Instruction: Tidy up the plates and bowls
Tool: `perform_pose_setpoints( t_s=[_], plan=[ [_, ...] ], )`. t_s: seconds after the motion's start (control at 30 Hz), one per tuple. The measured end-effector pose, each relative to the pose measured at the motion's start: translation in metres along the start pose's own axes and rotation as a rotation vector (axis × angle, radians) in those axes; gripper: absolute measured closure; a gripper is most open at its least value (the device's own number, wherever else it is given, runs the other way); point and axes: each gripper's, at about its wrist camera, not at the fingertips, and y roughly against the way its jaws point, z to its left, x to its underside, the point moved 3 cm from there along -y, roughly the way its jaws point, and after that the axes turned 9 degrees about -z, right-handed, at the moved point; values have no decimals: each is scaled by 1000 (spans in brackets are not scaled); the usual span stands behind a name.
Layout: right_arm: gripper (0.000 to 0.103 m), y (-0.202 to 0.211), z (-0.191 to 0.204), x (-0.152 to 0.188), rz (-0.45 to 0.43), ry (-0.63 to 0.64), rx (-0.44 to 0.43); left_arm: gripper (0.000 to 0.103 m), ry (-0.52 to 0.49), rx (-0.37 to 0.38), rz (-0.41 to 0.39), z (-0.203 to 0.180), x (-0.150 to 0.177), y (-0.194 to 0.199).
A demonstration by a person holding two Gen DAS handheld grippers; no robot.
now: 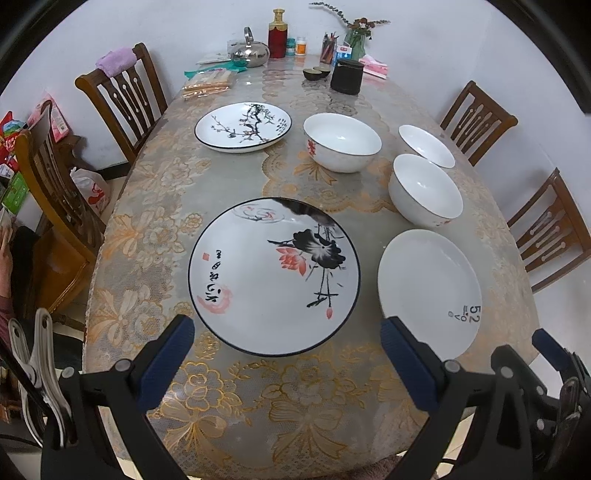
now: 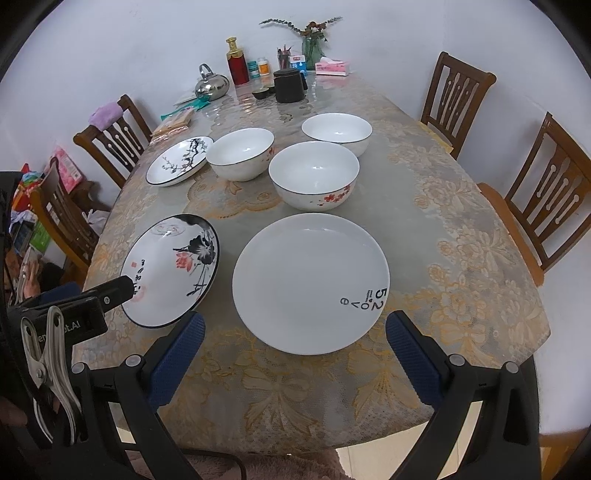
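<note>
Six pieces of crockery lie on the lace-patterned table: three plates and three bowls, none stacked. Nearest the near edge are two of the plates side by side without touching: the lotus plate, painted with a black leaf and a red flower, and to its right the plain white plate, printed with small black lettering near its rim. The third, the plum-branch plate, lies farther back on the left side. The three bowls cluster beyond the white plate: the front bowl carries red blossoms on its side, the left bowl stands just beside the plum-branch plate, and the far bowl is behind the other two; whether the bowls touch one another is hard to judge through the fisheye. The left gripper hangs over the near edge with its blue-padded fingers spread wide, empty, the lotus plate lying between and just ahead of them. The right gripper is likewise spread wide and empty, facing the white plate. At the far end of the table stand one metal kettle, one red bottle, one dark canister and one vase of dried flowers. Four wooden chairs show around the table, two on each side.
</note>
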Motion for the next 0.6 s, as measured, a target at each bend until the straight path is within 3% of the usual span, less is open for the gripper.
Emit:
perform_pose_setpoints(
  t_s=[0.6],
  plan=[
    [2, -2, 0, 3, 10, -4, 4, 1, 1, 10, 12, -1, -1, -5]
  ],
)
